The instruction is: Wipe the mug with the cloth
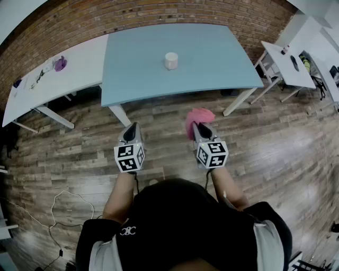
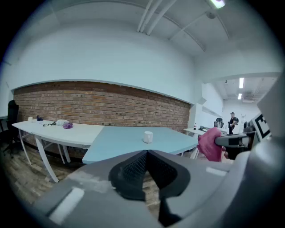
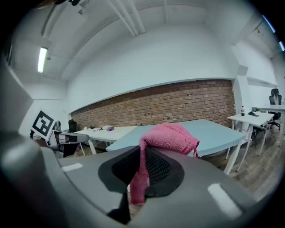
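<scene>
A white mug stands upright near the middle of the light blue table, far ahead of both grippers; it is small in the left gripper view. My right gripper is shut on a pink cloth, which bunches above the jaws and hangs down between them. My left gripper is shut with nothing in it, its black pads pressed together. Both grippers hover over the wooden floor, short of the table's near edge. The cloth also shows at the right of the left gripper view.
A white table with small purple and dark items adjoins the blue one on the left. Another white desk and office chairs stand at the right. A brick wall runs behind. A cable lies on the floor at left. A person stands far off.
</scene>
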`<state>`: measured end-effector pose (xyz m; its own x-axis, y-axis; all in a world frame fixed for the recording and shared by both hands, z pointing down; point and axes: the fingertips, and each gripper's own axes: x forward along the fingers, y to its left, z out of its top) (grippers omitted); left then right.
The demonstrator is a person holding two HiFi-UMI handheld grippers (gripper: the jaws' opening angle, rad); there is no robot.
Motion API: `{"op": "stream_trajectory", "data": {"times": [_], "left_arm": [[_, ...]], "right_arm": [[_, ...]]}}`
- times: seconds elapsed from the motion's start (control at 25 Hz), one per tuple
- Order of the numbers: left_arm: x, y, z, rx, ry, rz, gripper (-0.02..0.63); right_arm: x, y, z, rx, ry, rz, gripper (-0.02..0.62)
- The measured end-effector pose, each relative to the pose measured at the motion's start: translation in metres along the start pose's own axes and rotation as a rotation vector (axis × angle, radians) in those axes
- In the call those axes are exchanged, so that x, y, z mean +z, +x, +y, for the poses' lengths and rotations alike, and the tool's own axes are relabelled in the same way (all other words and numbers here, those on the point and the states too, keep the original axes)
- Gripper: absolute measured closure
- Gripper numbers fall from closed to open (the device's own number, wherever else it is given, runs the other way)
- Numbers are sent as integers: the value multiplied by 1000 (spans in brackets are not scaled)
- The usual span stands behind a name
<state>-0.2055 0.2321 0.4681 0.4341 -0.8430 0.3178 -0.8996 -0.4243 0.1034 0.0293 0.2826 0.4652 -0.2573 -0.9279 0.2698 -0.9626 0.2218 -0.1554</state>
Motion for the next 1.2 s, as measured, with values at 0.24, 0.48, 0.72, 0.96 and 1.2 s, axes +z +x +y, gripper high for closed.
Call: {"op": "stream_trajectory", "data": {"times": [0.24, 0.48, 0.72, 0.96, 1.2], "left_arm": [[-2, 2, 10, -22, 8, 16, 598], [-9, 10, 34, -38, 12, 46, 598], [-7, 21, 51, -74, 56, 53, 598], [-9, 35, 51, -130, 76, 72, 598], [-11, 59, 48, -172, 17, 89, 598]], "right_arm": [[1, 7, 15, -13, 25, -7, 555], [2, 18, 28, -69, 16, -18, 555], [2, 32, 45, -112, 24, -18, 555], [-1, 35, 48, -137, 38, -9, 555], [-3, 48, 26, -148, 58, -14, 555]]}}
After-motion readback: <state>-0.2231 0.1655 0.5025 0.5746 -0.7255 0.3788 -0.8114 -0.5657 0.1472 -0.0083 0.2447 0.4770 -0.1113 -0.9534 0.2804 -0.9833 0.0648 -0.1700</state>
